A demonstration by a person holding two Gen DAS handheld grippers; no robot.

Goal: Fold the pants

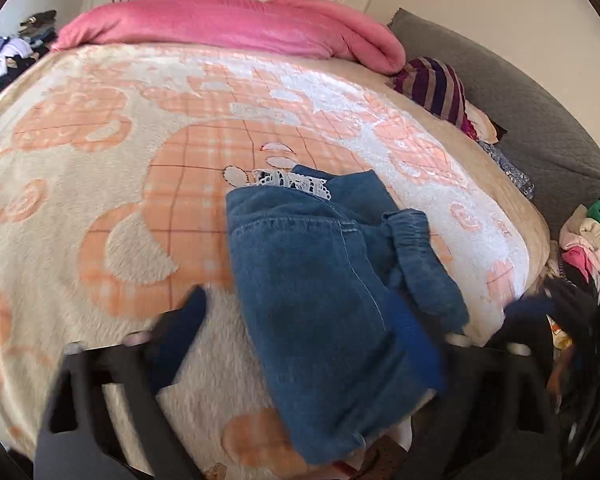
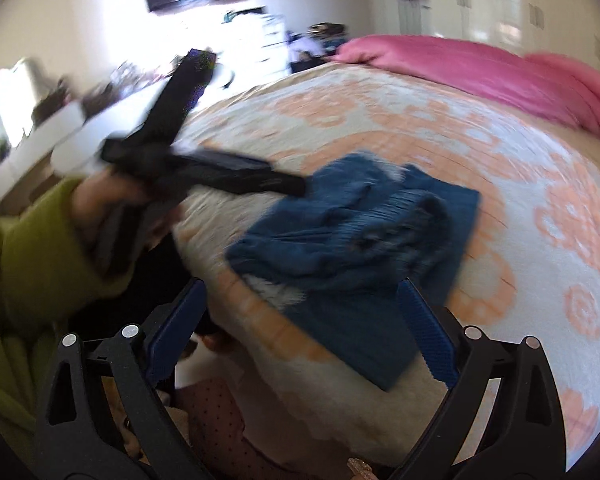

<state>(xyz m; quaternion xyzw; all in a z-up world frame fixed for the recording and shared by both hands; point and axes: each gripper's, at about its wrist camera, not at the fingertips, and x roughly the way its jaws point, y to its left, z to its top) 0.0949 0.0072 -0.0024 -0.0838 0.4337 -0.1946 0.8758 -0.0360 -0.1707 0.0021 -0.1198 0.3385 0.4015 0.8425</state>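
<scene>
Blue denim pants (image 1: 320,280) lie bunched and partly folded on the bed near its front edge, with white lace trim at their far end; they also show in the right wrist view (image 2: 352,236). My left gripper (image 1: 300,320) is open, its blue-padded fingers (image 1: 188,316) spread on either side of the pants just above them. It shows from the side in the right wrist view (image 2: 260,178), held by a hand in a green sleeve. My right gripper (image 2: 300,312) is open and empty, its fingers (image 2: 424,328) wide apart at the pants' near edge.
The bed wears a cream and orange fleece blanket (image 1: 100,160) with a rolled pink duvet (image 1: 228,24) at its far end. A striped garment (image 1: 432,84) and a grey headboard cushion (image 1: 520,100) lie to the right. Piled clothes (image 1: 588,240) sit beside the bed.
</scene>
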